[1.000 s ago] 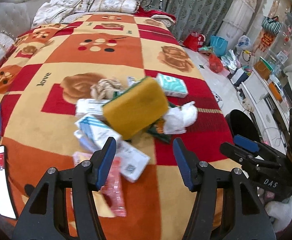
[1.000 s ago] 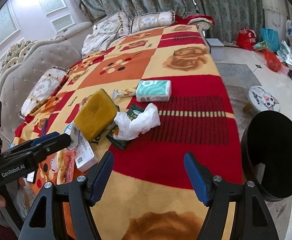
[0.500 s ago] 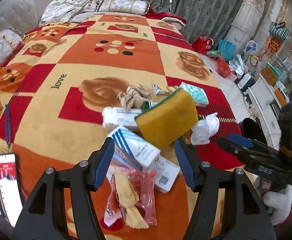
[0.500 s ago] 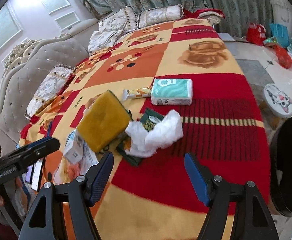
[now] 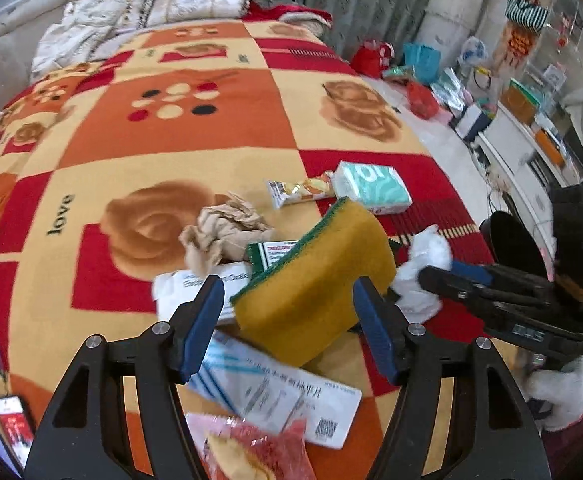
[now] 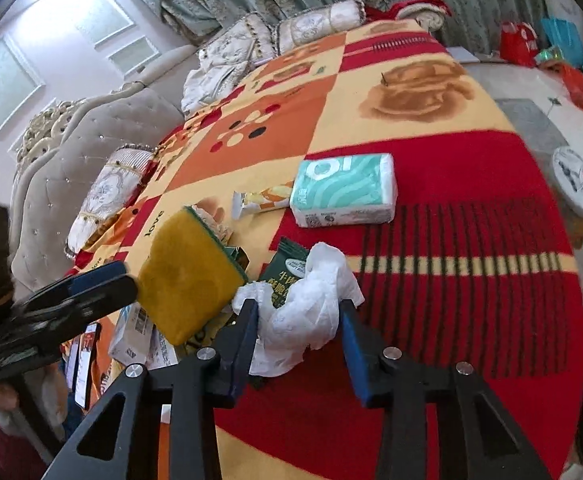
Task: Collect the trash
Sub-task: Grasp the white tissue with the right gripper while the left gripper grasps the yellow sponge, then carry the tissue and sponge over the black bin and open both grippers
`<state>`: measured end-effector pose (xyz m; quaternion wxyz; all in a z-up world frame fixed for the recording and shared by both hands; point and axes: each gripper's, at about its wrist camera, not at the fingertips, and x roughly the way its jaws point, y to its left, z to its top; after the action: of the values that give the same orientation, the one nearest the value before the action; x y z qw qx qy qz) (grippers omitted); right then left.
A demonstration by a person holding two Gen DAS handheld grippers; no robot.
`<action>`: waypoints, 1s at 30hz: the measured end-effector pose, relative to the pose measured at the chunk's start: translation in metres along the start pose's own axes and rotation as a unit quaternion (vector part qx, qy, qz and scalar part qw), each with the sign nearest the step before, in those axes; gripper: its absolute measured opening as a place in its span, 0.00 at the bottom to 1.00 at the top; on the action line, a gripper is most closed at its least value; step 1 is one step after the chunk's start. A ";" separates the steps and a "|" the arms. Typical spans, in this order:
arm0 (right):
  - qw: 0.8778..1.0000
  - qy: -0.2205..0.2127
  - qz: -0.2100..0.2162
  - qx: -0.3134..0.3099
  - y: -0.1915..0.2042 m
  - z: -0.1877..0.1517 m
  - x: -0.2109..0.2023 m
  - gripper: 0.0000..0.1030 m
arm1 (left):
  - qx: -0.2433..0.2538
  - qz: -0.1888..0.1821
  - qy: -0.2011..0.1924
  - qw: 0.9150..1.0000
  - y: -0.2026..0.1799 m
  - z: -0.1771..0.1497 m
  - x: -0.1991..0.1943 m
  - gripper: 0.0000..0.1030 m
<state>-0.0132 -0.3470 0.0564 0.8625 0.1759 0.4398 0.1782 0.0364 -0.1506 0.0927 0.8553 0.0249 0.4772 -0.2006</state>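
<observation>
right gripper (image 6: pixel 297 322) moved in since 0.5 s ago, open jaws now straddle white plastic wad (image 6: pixel 311 312) on bed (image 6: pixel 451 200) | left gripper (image 5: pixel 287 320) open, advancing on yellow sponge (image 5: pixel 315 276) (nothing gripped) | 2 pickups pending

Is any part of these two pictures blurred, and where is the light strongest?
Left wrist view: the red snack wrapper at the bottom edge is smeared and the white box's print is soft. Right wrist view: the windows at upper left are blown out; the white crumpled bag between the jaws stays sharp.
</observation>
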 end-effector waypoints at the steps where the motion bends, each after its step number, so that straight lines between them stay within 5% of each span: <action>1: 1.000 -0.001 -0.001 -0.002 -0.001 -0.001 -0.003 0.37 | 0.002 -0.003 0.004 1.000 -0.001 0.001 0.003 0.64; 9: 1.000 -0.019 0.002 0.007 -0.015 -0.002 -0.031 0.37 | 0.029 -0.027 0.024 0.999 -0.020 0.005 0.010 0.61; 11: 1.000 -0.026 0.003 0.007 -0.016 -0.003 -0.037 0.37 | 0.042 -0.028 0.033 0.998 -0.028 0.001 0.008 0.39; 16: 0.999 -0.040 -0.004 -0.001 -0.013 -0.007 -0.056 0.37 | 0.055 -0.030 0.021 0.998 -0.043 -0.005 -0.008 0.09; 30: 0.998 -0.058 -0.009 0.011 -0.021 -0.019 -0.090 0.37 | 0.033 -0.027 -0.024 0.999 -0.056 -0.013 -0.031 0.06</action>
<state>-0.0750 -0.4045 0.0986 0.8861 0.1915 0.3928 0.1545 -0.0091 -0.1890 0.1192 0.8592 0.0356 0.4505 -0.2398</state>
